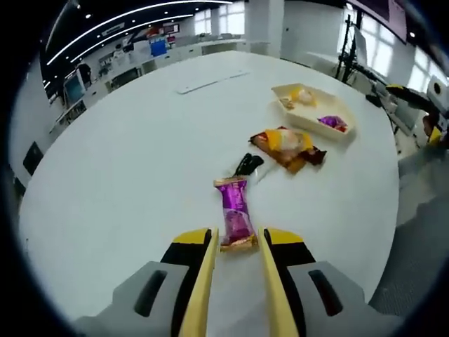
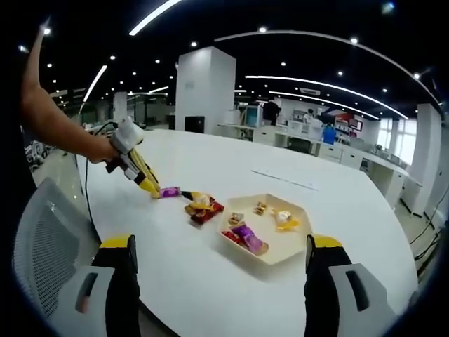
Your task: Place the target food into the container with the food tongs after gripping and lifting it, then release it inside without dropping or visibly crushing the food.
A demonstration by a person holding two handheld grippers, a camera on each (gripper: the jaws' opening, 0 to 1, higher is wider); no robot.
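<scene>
Two grippers are in our hands over a round white table (image 1: pixel 126 175). In the left gripper view, our left gripper (image 1: pixel 236 247) is low over the tabletop with its yellow-edged jaws set narrowly apart, one on each side of the near end of a purple-wrapped snack bar (image 1: pixel 235 214). The bar lies flat on the table, its far end pointing away from us. We cannot tell whether the jaws are already touching the wrapper or are just beside it; nothing is lifted.

Just beyond the bar's far end lies a small black object (image 1: pixel 248 164), too blurred for us to name. Further on is a brown and orange snack packet (image 1: pixel 289 147), flat on the table, and behind it a cream hexagonal tray (image 1: pixel 309 121) with several wrapped sweets inside, one yellow and one purple among them. A flat white strip (image 1: pixel 210 82) lies well apart near the far side of the table.

In the right gripper view, our right gripper (image 2: pixel 219 263) is held well back from the table edge, its jaws spread wide and holding nothing. From here we see the tray (image 2: pixel 270 254) near the front of the table with the wrapped sweets (image 2: pixel 247 237) in it, the snack packet (image 2: pixel 202 208) just to one side of it, and past that the purple bar (image 2: pixel 169 192) at the tips of the left gripper (image 2: pixel 149 184), which an arm (image 2: pixel 56 123) reaches in from the side to hold. A mesh chair back (image 2: pixel 43 246) stands beside the table.
</scene>
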